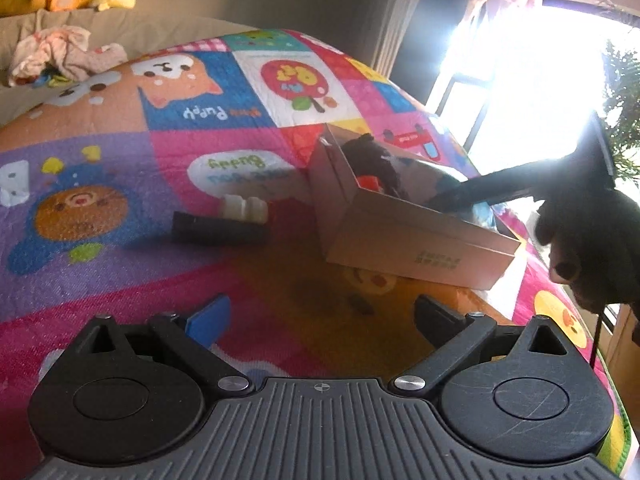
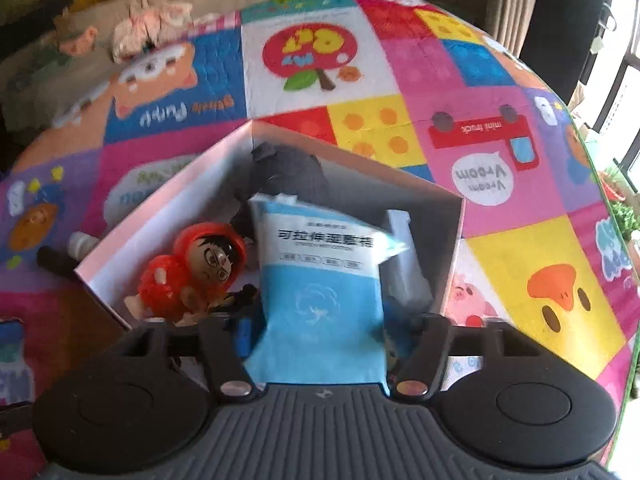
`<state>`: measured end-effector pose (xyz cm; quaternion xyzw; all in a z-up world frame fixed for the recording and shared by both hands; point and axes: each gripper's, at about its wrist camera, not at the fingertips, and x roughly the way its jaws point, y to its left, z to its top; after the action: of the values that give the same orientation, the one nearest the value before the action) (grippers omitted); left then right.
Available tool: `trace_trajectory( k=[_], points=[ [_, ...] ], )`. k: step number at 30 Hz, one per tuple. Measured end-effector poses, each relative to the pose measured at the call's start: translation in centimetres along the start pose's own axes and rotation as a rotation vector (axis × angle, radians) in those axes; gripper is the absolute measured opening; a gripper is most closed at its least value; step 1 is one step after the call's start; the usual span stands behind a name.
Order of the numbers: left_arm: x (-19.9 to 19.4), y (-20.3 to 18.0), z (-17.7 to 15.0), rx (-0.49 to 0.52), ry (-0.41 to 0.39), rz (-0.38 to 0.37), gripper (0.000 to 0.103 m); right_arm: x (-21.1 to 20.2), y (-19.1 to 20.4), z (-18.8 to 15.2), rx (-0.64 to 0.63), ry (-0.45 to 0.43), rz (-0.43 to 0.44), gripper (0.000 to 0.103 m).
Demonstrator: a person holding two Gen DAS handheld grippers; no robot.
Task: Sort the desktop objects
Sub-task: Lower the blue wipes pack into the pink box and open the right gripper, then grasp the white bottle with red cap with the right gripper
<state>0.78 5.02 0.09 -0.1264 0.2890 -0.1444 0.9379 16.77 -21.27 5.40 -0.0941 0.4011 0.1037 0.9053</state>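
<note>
1. Cardboard first, in your left wrist view: the open box (image 1: 404,216) sits on the patchwork play mat (image 1: 120,184) to the right of centre, already holding dark things and something red.
2. Your left gripper (image 1: 322,312) hangs above the mat with its jaws spread wide and nothing between them.
3. Still outside the box, just to its left, lie a black bar-shaped item (image 1: 218,230) and a small white piece (image 1: 245,208), touching or nearly so. I judge these to be what remains for you to sort.
4. At the right edge your right gripper (image 1: 452,196) reaches into the box from above; its jaws are hidden from this view.
5. In your right wrist view, the right gripper (image 2: 324,332) is over the box (image 2: 160,216), its fingers (image 2: 434,340) on either side of a blue and white packet (image 2: 320,280). Whether they press it or have just let go, I cannot tell; the frame is blurred.
6. Already in the box: a red hooded figurine (image 2: 192,268), a dark grey object (image 2: 288,172) at the far corner and a pale item (image 2: 404,256) behind the packet.
7. My judgement: you are well over halfway, with the packet going in and two pieces left on the mat.
</note>
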Motion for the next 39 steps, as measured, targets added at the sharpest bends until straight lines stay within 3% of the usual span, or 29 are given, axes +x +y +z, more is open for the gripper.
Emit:
trace_trajectory(
  k=[4,8,11,17,21,25,27,29,30,33,35,39],
  points=[
    [0.1,-0.2,-0.1,0.011,0.003,0.014,0.101,-3.0,-0.8,-0.9,0.057,-0.113,0.006,0.086],
    [0.3,-0.3,0.0,0.016,0.016,0.027,0.101,-6.9,-0.7,-4.1,0.113,-0.224,0.042,0.1],
    [0.3,-0.3,0.0,0.019,0.016,0.042,0.101,-8.6,-0.1,-7.1,0.132,-0.271,0.054,0.101],
    [0.2,-0.3,0.0,0.006,0.012,0.094,0.101,-8.9,2.8,-12.7,0.12,-0.286,0.035,0.102],
    [-0.8,-0.1,0.0,0.012,-0.02,0.154,0.101,-8.1,4.8,-13.9,0.09,-0.252,0.067,0.102],
    [-2.8,0.6,-0.3,0.111,-0.072,0.413,0.103,-9.0,6.5,-12.8,0.043,-0.299,0.09,0.102],
    [-3.3,2.5,-0.1,0.067,-0.018,0.473,0.103,-9.4,7.7,-11.5,0.007,-0.329,0.107,0.099],
    [-3.6,3.8,-0.1,0.043,0.032,0.493,0.103,-9.4,9.5,-9.8,-0.042,-0.35,0.125,0.088],
    [-3.8,4.2,-0.2,0.028,0.044,0.486,0.103,-9.3,10.5,-9.0,-0.063,-0.349,0.143,0.078],
    [-4.1,4.7,-0.5,0.009,0.04,0.438,0.103,-7.9,13.7,-5.2,-0.084,-0.299,0.23,0.061],
    [-4.1,4.7,-0.5,0.016,0.044,0.422,0.103,-6.4,15.8,-2.6,-0.091,-0.241,0.273,0.055],
    [-4.2,4.7,-0.8,0.002,0.035,0.404,0.103,-1.5,18.9,3.0,-0.085,-0.064,0.232,0.042]
  ],
)
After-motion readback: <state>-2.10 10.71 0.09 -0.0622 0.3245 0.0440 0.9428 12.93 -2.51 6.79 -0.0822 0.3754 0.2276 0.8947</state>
